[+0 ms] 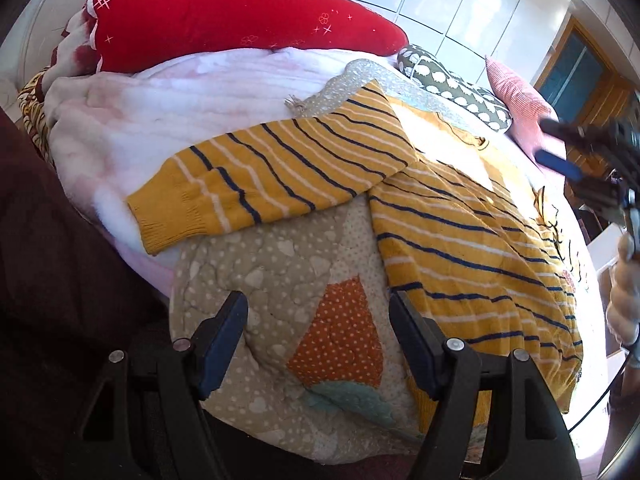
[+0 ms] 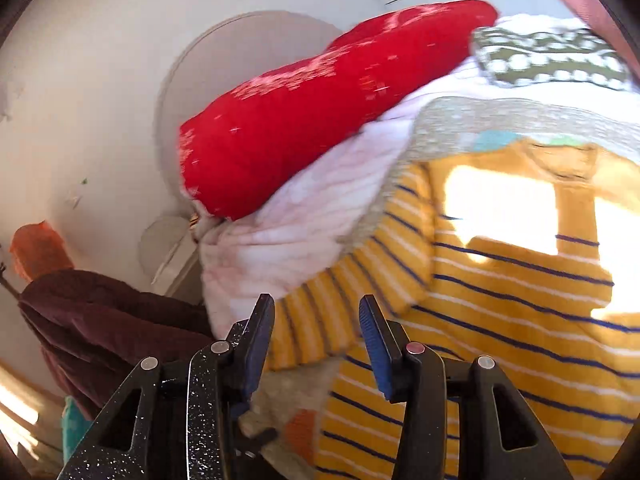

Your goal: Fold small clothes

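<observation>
Left gripper (image 1: 318, 334): fingers wide apart, empty, above quilt (image 1: 256, 276).
Right gripper (image 2: 317, 336): fingers spread, empty.
Sweater (image 1: 460, 240): flat; sleeve (image 1: 256, 184) pointed toward 9 o'clock.

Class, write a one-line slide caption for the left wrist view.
Open left claw hovers above a patchwork quilt beside a striped mustard sweater.

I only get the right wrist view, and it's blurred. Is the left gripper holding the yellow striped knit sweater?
Observer: No. The left gripper is open, its fingers empty, over the beige patchwork quilt.
Operator: Where does the near sleeve end?
Observer: The yellow striped knit sweater has that sleeve stretched out unfolded, and its cuff rests on the pale pink fleece blanket.
</observation>
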The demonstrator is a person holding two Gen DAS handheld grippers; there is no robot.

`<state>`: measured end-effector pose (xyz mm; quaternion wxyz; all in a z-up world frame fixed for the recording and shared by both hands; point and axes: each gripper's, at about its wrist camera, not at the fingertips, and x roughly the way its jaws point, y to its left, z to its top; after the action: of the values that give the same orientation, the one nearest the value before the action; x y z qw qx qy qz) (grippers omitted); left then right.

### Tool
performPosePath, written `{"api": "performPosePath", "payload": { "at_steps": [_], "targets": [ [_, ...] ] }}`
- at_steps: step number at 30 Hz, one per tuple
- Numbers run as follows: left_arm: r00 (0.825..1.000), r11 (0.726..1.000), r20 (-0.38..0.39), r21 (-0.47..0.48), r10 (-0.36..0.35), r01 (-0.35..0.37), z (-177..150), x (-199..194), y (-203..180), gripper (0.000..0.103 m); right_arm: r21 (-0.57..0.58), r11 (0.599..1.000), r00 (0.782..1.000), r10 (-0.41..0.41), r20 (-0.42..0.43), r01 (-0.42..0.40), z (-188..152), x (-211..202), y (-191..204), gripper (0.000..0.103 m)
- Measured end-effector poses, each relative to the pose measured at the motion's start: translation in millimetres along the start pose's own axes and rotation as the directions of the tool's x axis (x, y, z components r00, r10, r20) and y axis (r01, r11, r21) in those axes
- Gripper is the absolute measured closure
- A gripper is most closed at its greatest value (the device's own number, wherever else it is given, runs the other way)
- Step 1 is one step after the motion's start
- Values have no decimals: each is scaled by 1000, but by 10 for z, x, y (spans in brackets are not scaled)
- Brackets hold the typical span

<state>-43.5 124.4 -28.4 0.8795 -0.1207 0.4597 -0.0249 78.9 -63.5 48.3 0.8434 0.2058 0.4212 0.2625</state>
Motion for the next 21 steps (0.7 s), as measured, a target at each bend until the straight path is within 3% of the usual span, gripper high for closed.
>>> {"api": "performPosePath", "payload": {
  "at_steps": [3,6,8,10,13,19,21],
  "targets": [
    [1000,999,-25,34,-1,2,-44,68,-145,31,102,978,981,-188,42,183,-423,-624,-644,55],
    [998,998,-66,58,-4,7,-81,168,-298,31,217,917,932,-356,71,334,-849,-1254,-1181,54],
    [996,997,-88,78,-4,11,-113,224,-415,31,308,876,906,-414,87,371,-1129,-1614,-1489,52],
    [995,995,-103,104,5,6,-140,265,-544,31,393,841,894,-439,91,373,-1383,-1858,-1740,50],
    [993,990,-120,143,16,1,-190,318,-731,31,457,820,900,-426,88,344,-1671,-2031,-1959,50],
    [984,980,-179,200,19,17,-351,422,-1018,31,427,865,939,-331,94,263,-1872,-1839,-1864,49],
    [984,974,-175,225,40,1,-390,417,-1084,37,398,881,944,-318,94,257,-1898,-1720,-1756,49]
  ]
}}
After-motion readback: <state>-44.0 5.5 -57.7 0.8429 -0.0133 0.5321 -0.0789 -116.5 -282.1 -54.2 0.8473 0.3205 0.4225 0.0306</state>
